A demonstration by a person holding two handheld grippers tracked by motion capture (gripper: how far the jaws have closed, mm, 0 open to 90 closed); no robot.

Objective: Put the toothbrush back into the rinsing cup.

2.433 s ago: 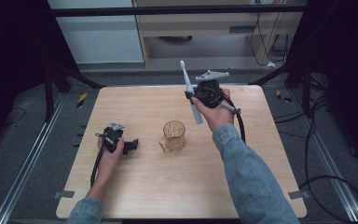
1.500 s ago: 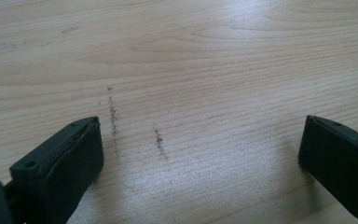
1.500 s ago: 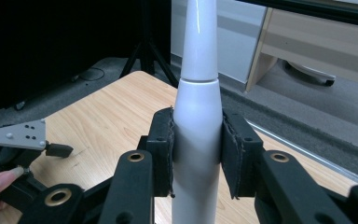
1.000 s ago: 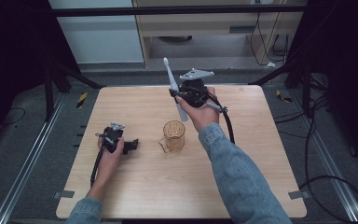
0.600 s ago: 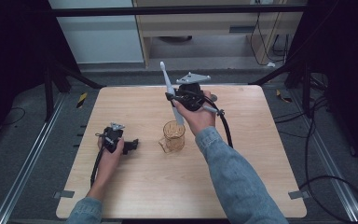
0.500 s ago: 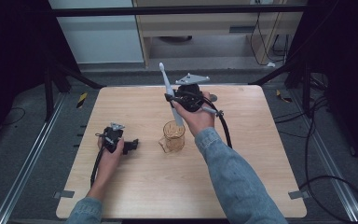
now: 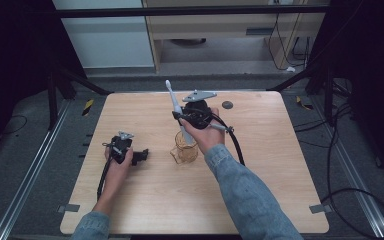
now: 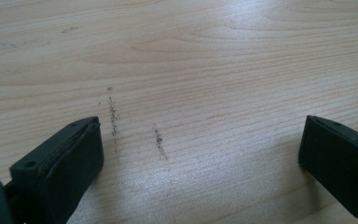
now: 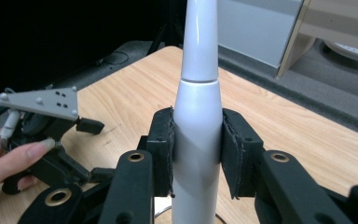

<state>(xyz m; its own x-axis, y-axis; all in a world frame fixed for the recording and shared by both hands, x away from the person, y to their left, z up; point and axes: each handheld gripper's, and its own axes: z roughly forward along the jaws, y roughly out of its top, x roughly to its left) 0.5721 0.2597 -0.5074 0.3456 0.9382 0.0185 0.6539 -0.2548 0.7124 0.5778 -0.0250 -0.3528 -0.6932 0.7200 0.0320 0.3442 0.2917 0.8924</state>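
**Jaws wide over bare wood**

Close over the table (image 8: 205,60), looking down along the left gripper (image 8: 200,163). Two black jaws rising from the bottom edge, one at the left, one at the far right, spread well apart with nothing between them. Pale wood grain running across. Two short dark scuff marks (image 8: 158,140) on the wood, just right of the left jaw. Soft glare near bottom centre.

High view: fixed overhead, facing forward and down across the whole pale wooden table (image 7: 260,190). Left gripper view: very close to the tabletop (image 8: 205,70), looking down along its jaws. Right gripper view: raised, facing across the table (image 9: 135,93). All share the tabletop.
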